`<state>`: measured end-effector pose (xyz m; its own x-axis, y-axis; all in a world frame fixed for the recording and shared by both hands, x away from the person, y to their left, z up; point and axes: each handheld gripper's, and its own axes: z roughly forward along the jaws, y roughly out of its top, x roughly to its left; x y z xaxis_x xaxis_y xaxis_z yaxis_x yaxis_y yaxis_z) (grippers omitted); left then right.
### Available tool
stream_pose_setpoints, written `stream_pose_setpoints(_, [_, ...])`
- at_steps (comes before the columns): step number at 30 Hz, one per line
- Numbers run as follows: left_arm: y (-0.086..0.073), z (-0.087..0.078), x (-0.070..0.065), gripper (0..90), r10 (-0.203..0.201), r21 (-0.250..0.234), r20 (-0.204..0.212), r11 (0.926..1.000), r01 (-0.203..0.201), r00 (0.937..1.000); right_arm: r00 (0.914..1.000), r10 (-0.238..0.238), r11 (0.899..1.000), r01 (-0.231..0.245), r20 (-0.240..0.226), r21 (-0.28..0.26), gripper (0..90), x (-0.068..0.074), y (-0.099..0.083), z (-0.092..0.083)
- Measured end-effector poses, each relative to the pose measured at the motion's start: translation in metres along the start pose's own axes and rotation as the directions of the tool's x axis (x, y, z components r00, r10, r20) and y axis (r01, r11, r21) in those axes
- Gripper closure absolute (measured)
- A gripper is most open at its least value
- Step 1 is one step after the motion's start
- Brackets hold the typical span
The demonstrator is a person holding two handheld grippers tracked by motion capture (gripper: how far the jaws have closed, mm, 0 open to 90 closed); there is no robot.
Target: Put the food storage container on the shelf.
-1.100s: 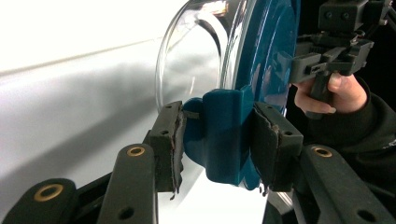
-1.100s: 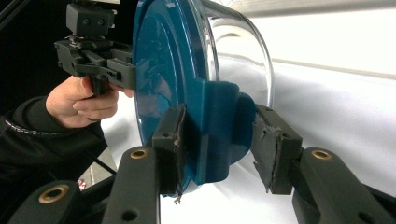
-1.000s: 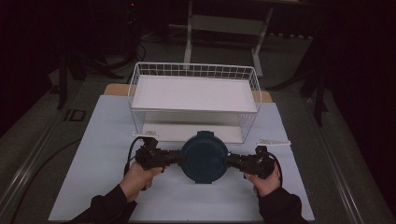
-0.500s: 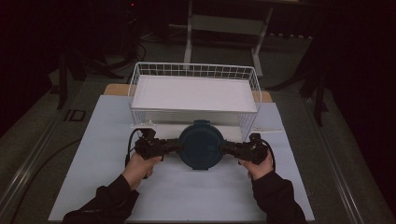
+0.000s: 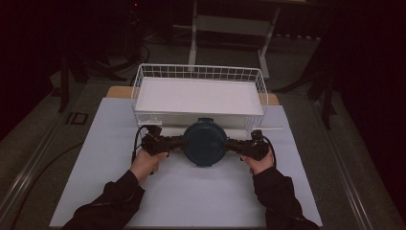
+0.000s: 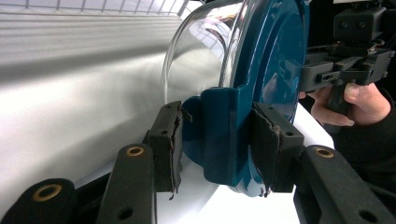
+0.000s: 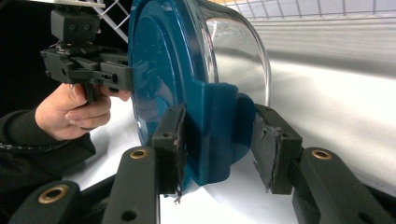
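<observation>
Container: round clear bowl with a teal lid, carried between both hand-held grippers just in front of the wire basket, over the white bench cover.
Lid tabs: a teal tab projects at each side of the lid; the second tab appears in the right gripper view.
Left hand-held gripper: closed on the left tab; both pads press its faces in the left gripper view.
Right hand-held gripper: one pad presses the right tab, the other pad stands at its far face; contact there cannot be confirmed.
Pads: rubber facing torn and frayed at the edges.
Basket: white wire, with a white liner sheet inside.
Writing: no brand, label or lettering legible on lid, bowl or grippers.
Hands: dark sleeves enter from the near edge of the bench.
</observation>
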<state>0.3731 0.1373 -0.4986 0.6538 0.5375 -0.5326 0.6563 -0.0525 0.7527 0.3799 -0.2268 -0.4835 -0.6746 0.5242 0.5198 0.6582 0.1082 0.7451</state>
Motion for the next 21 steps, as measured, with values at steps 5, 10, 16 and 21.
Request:
stream_pose_setpoints(5, [0.000,0.005,0.006,55.3,-0.010,-0.005,-0.029,0.9999,0.009,0.9995,0.9997,-0.014,1.000,0.014,0.019,0.011,56.7,-0.006,0.003,0.005])
stream_pose_setpoints(10, [0.001,0.009,0.011,55.3,-0.023,-0.005,-0.048,0.9997,0.022,0.9986,0.9994,-0.012,1.000,0.011,0.033,0.016,56.6,-0.011,0.004,0.011])
stream_pose_setpoints(16, [0.000,0.012,0.014,55.4,-0.052,-0.002,-0.059,0.9987,0.052,0.9969,0.9980,-0.015,1.000,0.013,0.061,0.026,56.2,-0.015,0.005,0.014])
stream_pose_setpoints(21, [0.001,0.013,0.015,55.5,-0.064,-0.008,-0.060,0.9980,0.063,0.9962,0.9976,0.004,1.000,-0.006,0.069,0.027,56.1,-0.016,0.006,0.016])
